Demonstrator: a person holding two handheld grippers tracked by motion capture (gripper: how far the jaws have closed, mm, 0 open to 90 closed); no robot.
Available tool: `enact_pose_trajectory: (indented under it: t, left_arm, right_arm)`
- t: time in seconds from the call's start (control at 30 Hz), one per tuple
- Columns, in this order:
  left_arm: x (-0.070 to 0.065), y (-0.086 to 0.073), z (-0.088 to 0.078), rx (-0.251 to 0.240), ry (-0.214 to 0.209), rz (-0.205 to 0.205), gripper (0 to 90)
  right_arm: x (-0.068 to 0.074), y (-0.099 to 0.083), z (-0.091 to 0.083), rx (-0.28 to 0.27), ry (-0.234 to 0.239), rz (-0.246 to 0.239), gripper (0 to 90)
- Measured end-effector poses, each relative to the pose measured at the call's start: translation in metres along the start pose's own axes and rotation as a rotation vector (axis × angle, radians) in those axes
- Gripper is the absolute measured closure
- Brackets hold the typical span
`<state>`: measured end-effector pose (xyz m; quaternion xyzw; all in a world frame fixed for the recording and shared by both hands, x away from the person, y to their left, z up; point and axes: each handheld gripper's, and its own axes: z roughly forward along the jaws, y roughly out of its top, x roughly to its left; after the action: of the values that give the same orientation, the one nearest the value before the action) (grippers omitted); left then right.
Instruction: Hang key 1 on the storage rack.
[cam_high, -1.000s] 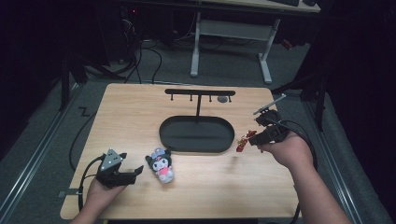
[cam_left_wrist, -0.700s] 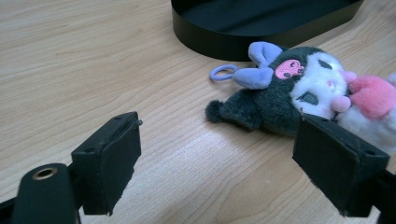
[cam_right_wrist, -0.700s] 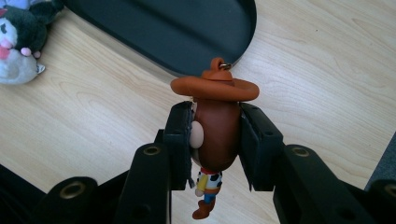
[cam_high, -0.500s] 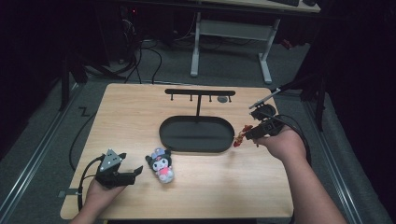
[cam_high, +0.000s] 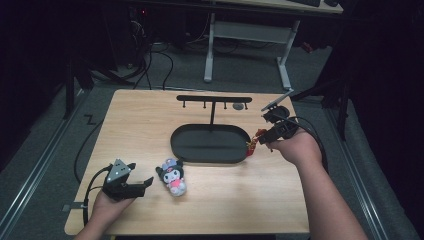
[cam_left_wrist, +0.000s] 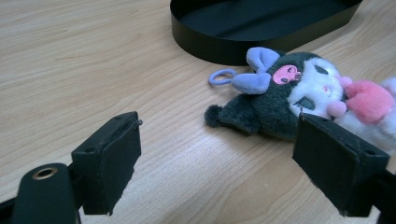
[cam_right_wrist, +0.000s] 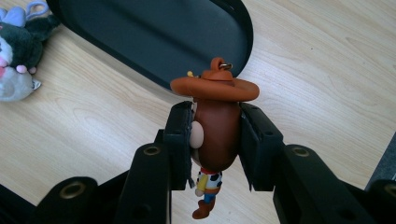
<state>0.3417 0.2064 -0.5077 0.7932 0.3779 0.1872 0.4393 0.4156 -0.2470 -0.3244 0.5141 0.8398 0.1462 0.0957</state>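
My right gripper (cam_right_wrist: 215, 140) is shut on a small cowboy figure (cam_right_wrist: 214, 122) with a brown hat, gripped by the head, its legs hanging below the jaws. In the high view that gripper (cam_high: 261, 138) holds the cowboy figure (cam_high: 253, 144) at the right end of the black oval tray (cam_high: 209, 156). A plush toy (cam_high: 172, 177) with dark ears, a purple bow and a pink heart lies on the table near the front left. My left gripper (cam_high: 142, 185) rests on the table just left of it, open. In the left gripper view the plush toy (cam_left_wrist: 289, 95) lies ahead by the right jaw, not gripped.
A black T-shaped hook rack (cam_high: 213, 100) rises from the tray's far side. The wooden table (cam_high: 150, 120) stands on a grey floor; desk legs (cam_high: 247, 47) and cables are behind it. A cable trails from each gripper.
My right gripper has carried the cowboy figure leftward and slightly away, up to the tray's right end. The left gripper and the plush toy have stayed put.
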Motion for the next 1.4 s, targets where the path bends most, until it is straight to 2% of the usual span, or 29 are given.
enact_pose_trajectory:
  t: [0.3, 0.53, 1.03, 1.4]
  left_arm:
    - [-0.001, -0.001, 0.001, -0.001, -0.001, -0.001, 15.8]
    - [-0.002, 0.001, 0.001, 0.004, -0.010, 0.019, 16.1]
    - [-0.002, 0.000, -0.001, 0.006, -0.004, 0.030, 16.1]
    - [-0.004, -0.001, 0.000, 0.015, -0.006, 0.033, 16.1]
  right_arm:
    - [0.001, 0.013, 0.003, -0.017, 0.008, 0.008, 66.9]
    - [0.000, 0.027, 0.004, -0.001, 0.027, 0.004, 66.8]
    - [-0.006, 0.061, -0.010, -0.028, 0.011, 0.020, 66.9]
    - [-0.015, 0.076, -0.011, -0.059, -0.001, 0.042, 66.9]
